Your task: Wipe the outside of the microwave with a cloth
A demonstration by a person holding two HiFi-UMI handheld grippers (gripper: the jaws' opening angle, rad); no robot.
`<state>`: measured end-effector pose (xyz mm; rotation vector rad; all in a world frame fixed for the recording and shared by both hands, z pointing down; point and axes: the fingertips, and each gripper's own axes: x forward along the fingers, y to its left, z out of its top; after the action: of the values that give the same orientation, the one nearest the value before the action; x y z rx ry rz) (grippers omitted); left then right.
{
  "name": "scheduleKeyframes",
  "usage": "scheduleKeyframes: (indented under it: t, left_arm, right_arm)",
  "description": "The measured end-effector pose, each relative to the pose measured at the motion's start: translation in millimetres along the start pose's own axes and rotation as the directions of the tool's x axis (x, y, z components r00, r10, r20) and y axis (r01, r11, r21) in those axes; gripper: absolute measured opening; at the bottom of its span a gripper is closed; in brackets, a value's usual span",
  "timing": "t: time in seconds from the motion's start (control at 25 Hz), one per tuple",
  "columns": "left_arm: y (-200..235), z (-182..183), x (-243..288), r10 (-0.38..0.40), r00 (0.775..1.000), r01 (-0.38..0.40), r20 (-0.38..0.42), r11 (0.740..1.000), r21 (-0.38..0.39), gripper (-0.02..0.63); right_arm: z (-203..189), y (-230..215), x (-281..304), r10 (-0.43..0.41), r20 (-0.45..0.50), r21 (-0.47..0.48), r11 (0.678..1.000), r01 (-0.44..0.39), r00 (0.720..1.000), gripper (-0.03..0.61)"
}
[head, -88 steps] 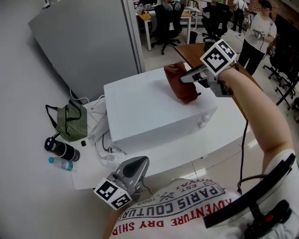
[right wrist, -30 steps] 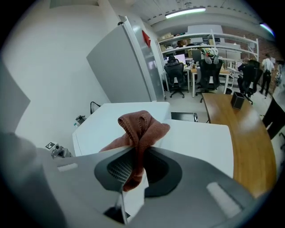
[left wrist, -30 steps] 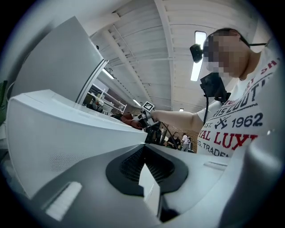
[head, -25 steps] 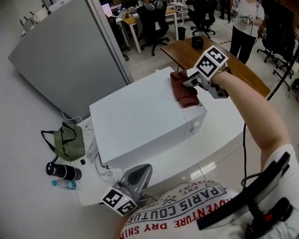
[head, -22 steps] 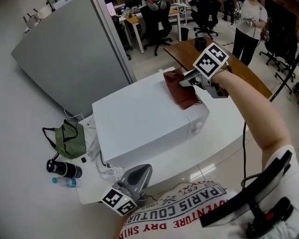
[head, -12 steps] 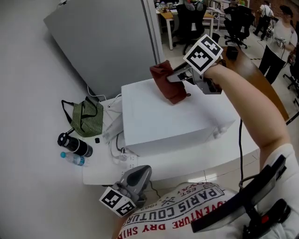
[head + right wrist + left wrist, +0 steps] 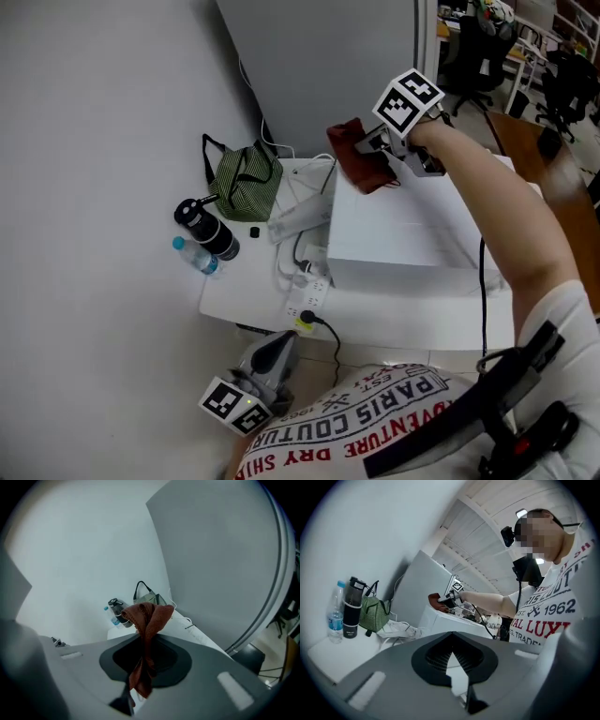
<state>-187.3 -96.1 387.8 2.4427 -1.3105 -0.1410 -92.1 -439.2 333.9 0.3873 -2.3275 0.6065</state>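
Observation:
The white microwave stands on a white table. A reddish-brown cloth is bunched at the microwave's far left top corner, against its top edge. My right gripper is shut on the cloth, with its marker cube above. In the right gripper view the cloth hangs pinched between the jaws of the right gripper. My left gripper hangs low in front of the table, shut with nothing in it. The left gripper view shows that gripper, with the microwave and the cloth far off.
Left of the microwave on the table are a green striped bag, a black flask, a water bottle and a power strip with cables. A grey partition stands behind. A wooden table is at the right.
My right gripper has dragged the cloth across the microwave's top from its right front edge to its far left corner. The head view has swung left. The left gripper stays low.

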Motion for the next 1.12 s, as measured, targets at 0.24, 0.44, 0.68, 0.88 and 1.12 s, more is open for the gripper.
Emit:
scheduleKeyframes:
  t: [0.24, 0.44, 0.68, 0.88, 1.12]
  left_arm:
    - [5, 4, -16, 0.060, 0.998, -0.059, 0.013, 0.998, -0.010, 0.006]
    - [-1, -3, -2, 0.039, 0.999, -0.039, 0.001, 0.999, -0.010, 0.006]
    - [-16, -8, 35, -0.064, 0.997, 0.063, -0.034, 0.998, -0.007, 0.006]
    - [-35, -15, 74, -0.175, 0.982, 0.175, -0.072, 0.985, -0.008, 0.006]
    - [-74, -19, 110, -0.325, 0.939, 0.327, -0.111, 0.945, -0.001, 0.006]
  right_arm:
    - [-10, -35, 18, -0.043, -0.092, 0.082, 0.995, 0.050, 0.995, 0.044]
    - [-24, -54, 1, -0.042, -0.074, 0.127, 0.991, 0.052, 0.996, 0.046]
    - [-68, -97, -56, -0.108, -0.044, 0.218, 0.969, 0.115, 0.993, 0.046]
    - [-121, -138, -126, -0.198, -0.006, 0.322, 0.928, 0.190, 0.980, 0.046]
    - [-198, -165, -215, -0.297, 0.103, 0.482, 0.850, 0.214, 0.949, 0.046]
